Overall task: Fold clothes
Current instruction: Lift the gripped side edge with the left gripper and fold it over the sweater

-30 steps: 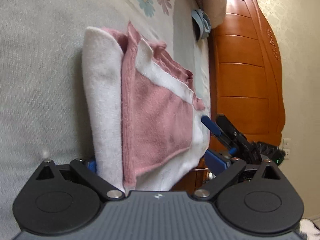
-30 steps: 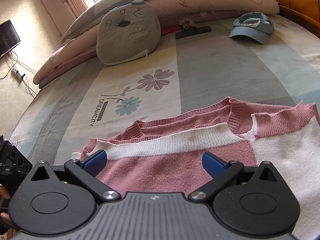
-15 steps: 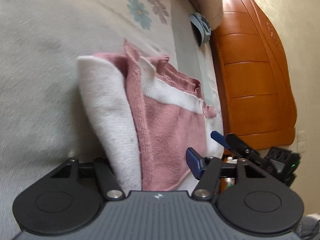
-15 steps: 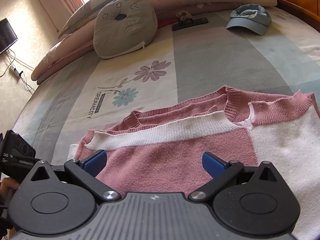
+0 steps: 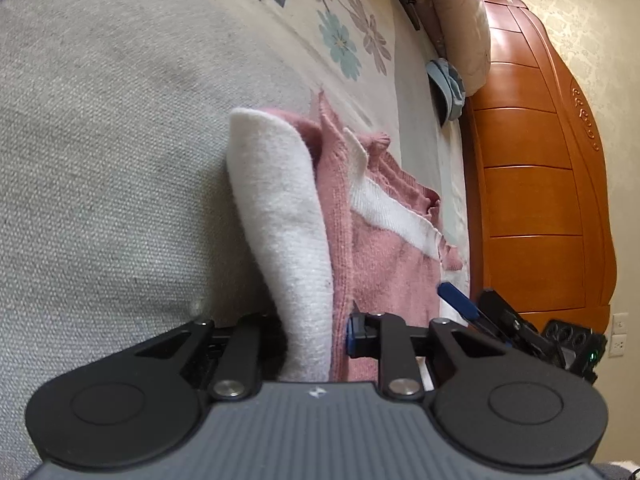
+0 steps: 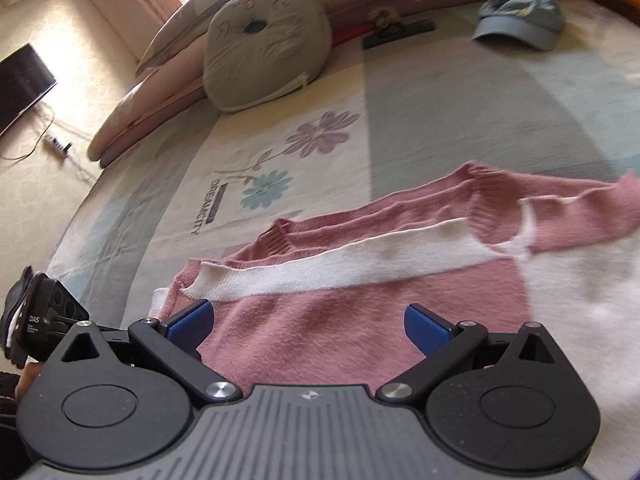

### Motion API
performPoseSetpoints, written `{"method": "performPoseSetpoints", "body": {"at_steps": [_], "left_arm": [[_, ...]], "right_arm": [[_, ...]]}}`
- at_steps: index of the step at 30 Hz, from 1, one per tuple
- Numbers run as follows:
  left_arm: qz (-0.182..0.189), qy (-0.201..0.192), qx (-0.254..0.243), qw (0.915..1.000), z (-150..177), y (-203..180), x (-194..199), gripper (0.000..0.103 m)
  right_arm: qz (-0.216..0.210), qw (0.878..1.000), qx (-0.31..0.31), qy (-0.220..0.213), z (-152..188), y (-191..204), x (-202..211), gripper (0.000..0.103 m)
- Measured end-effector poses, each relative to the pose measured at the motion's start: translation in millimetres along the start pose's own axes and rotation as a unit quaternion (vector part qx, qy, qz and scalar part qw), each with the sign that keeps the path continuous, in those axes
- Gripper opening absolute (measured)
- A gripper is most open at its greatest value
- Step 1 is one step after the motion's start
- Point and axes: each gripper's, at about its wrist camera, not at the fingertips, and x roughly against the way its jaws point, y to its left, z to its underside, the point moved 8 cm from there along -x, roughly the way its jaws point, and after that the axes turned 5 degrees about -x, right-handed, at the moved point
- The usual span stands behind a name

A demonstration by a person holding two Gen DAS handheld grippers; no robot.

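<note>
The left gripper (image 5: 316, 340) is closing its jaws on the edge of a pink-and-white knitted sweater (image 5: 360, 248): a folded ridge of white and pink knit stands between the two fingers, and the blue pad (image 5: 354, 338) on one side lies against the pink layer, while the other pad is hidden behind the white fold. The sweater lies partly folded on a patterned bedspread (image 5: 120, 140), stretching away ahead of these jaws. The right gripper (image 6: 308, 326) has its jaws wide apart, blue pads just above the pink panel of the same sweater (image 6: 360, 312), not pressing on it; the white band and the ribbed pink collar lie just beyond the fingertips. Far ahead of the right jaws sit a grey cushion (image 6: 264, 60) and a blue cap (image 6: 520, 16). Beside the left jaws rises a wooden headboard (image 5: 536, 208).
</note>
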Motion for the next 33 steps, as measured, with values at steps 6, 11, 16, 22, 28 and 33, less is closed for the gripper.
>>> {"method": "performPoseSetpoints", "body": {"at_steps": [6, 11, 16, 22, 28, 33], "left_arm": [[-0.018, -0.012, -0.004, 0.9998, 0, -6, -4, 0.023], [-0.024, -0.024, -0.007, 0.9994, 2, -3, -2, 0.023], [-0.015, -0.032, 0.0, 0.9994, 8, 5, 5, 0.024], [-0.012, -0.026, -0.005, 0.9996, 7, 7, 5, 0.024], [-0.011, -0.015, -0.02, 0.9996, 7, 6, 6, 0.024], [-0.01, -0.016, -0.038, 0.9991, 8, 4, 6, 0.024]], "right_arm": [[-0.01, 0.998, 0.057, -0.016, -11, 7, -43, 0.103], [-0.001, 0.999, 0.049, -0.003, -30, 3, -61, 0.103], [-0.016, 0.999, 0.038, 0.002, -28, 9, -30, 0.103], [-0.01, 0.999, 0.002, 0.039, 7, 8, -2, 0.103], [0.015, 0.999, -0.018, 0.042, 37, 2, 1, 0.103], [0.03, 0.999, -0.012, 0.037, 50, 6, 11, 0.103]]}}
